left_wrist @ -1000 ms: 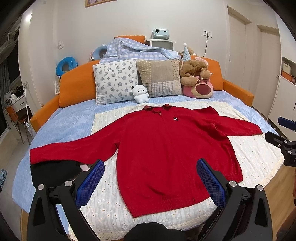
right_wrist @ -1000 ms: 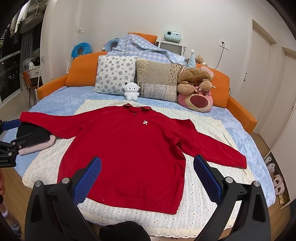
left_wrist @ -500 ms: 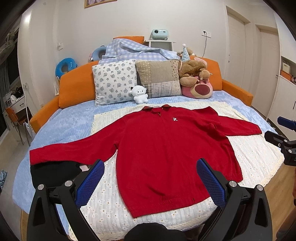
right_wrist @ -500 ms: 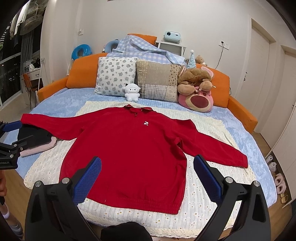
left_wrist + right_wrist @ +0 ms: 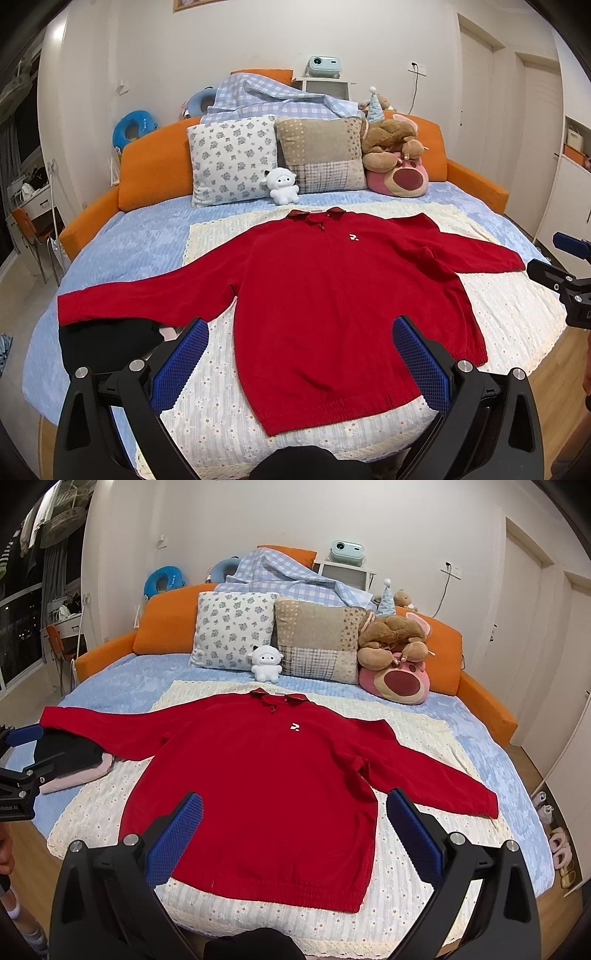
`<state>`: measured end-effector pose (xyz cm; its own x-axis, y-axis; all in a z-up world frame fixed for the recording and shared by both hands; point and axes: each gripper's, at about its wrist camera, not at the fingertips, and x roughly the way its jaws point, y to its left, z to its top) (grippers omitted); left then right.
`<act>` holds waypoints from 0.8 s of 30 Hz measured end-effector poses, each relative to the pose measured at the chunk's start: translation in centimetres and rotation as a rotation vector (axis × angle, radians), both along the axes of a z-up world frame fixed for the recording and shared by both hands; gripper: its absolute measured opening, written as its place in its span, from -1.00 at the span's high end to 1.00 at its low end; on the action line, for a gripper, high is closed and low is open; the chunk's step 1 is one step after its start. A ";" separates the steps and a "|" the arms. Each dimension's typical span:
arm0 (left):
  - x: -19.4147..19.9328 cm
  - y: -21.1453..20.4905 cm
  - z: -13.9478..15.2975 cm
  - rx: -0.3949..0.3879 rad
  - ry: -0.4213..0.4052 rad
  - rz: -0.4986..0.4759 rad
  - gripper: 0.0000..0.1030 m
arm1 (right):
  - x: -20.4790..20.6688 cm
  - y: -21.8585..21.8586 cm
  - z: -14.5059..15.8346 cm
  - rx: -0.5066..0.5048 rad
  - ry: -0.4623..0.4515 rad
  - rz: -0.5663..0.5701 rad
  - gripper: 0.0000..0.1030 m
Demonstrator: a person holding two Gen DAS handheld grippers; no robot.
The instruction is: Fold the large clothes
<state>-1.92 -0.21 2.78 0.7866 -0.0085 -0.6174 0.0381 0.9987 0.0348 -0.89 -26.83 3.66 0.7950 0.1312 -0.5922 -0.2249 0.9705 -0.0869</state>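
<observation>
Two open-jawed grippers above red sweater (image 5: 332,295), flat, untouched.

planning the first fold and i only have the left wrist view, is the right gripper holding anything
Observer: No. The right gripper hovers over the red sweater with its jaws wide open and nothing between them.
Operator: what's under the black thing near the left sleeve
Observer: A folded pink garment lies under the black garment, sticking out on the near side.
Operator: anything on the floor on the right side of the bed
Observer: Yes, pink slippers sit on the floor beside the bed's right edge.
</observation>
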 end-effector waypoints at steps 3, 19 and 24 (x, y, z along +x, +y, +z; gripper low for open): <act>0.5 1.1 -0.2 -0.012 0.004 0.012 -0.96 | 0.7 0.8 0.0 -0.007 0.003 0.009 -0.91; 8.7 22.6 -6.3 -0.224 0.079 0.342 -0.96 | 8.0 10.5 -1.6 -0.043 0.026 0.167 -0.91; 10.1 32.0 -9.3 -0.349 0.094 0.483 -0.96 | 10.4 14.9 -2.6 -0.069 0.001 0.248 -0.91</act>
<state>8.13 31.83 -6.48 0.6944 0.1218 -0.7092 -0.4358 0.8555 -0.2798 9.51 -11.97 1.02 0.7428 0.2812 -0.6076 -0.4554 0.8775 -0.1506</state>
